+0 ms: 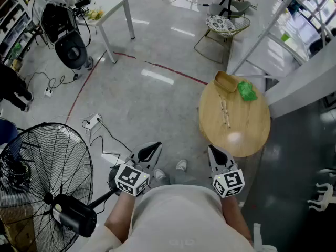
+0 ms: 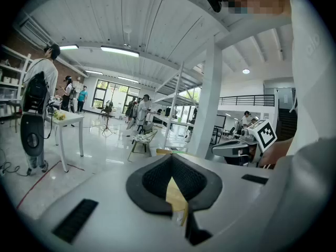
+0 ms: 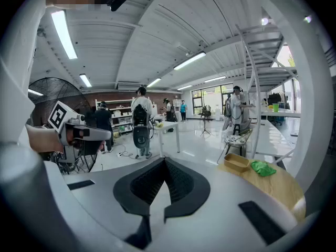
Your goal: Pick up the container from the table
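Container [image 1: 227, 82]: shallow, tan, open-topped; at the table's [image 1: 241, 127] far edge, untouched. Green cloth [image 1: 247, 91] just beside it; thin sticks [image 1: 226, 112] lie nearer the table's middle.

Table: round, wooden, ahead of the person and to their right.

Left gripper [image 1: 153, 149]: off the table's near-left side, over the floor, well apart from the container. Jaws together, nothing held. A yellowish sliver shows at the pad seam; I cannot tell what it is.

Right gripper [image 1: 214, 152]: just short of the table's near edge. Jaws fully closed, empty.

Fan [image 1: 44, 177]: on the floor, far left of the table.

Step in hand: approach, by my reading. No reach has begun and the container is not yet lifted.

Next move, as judged: one gripper, likely the right since it is nearer the table, must open and cross to the table's far edge. It should set its jaws astride one container wall, clear of the cloth, then close and lift level. The wall looks thin, so a rim grip seems the only hold.
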`<state>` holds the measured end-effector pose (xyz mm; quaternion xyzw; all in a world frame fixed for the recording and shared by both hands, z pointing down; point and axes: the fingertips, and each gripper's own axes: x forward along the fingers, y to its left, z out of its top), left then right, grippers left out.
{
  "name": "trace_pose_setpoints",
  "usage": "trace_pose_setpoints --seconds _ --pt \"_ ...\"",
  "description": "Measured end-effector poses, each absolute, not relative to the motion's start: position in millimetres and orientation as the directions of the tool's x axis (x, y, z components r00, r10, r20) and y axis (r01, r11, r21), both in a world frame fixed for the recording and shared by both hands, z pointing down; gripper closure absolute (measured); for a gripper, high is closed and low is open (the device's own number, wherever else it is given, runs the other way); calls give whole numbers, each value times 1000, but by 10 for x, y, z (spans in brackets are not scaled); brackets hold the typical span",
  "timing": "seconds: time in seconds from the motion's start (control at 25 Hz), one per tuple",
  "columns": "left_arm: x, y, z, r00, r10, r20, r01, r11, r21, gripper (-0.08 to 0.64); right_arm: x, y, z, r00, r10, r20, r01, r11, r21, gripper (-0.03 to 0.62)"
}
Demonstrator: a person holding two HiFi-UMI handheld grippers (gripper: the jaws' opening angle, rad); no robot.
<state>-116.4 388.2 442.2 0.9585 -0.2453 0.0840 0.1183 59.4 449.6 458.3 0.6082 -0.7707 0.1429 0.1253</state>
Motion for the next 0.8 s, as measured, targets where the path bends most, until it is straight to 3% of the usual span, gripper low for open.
trace_pose_setpoints --seconds 0.52,0.8 --pt "-304 3409 4253 866 -432 250 -473 -871 133 545 1475 4223 4452 -202 -939 277 -976 172 -132 568" --pt "75 3068 4387 854 -431 293 -484 -864 138 545 1945 3897 4627 -189 -939 287 -976 147 -163 568"
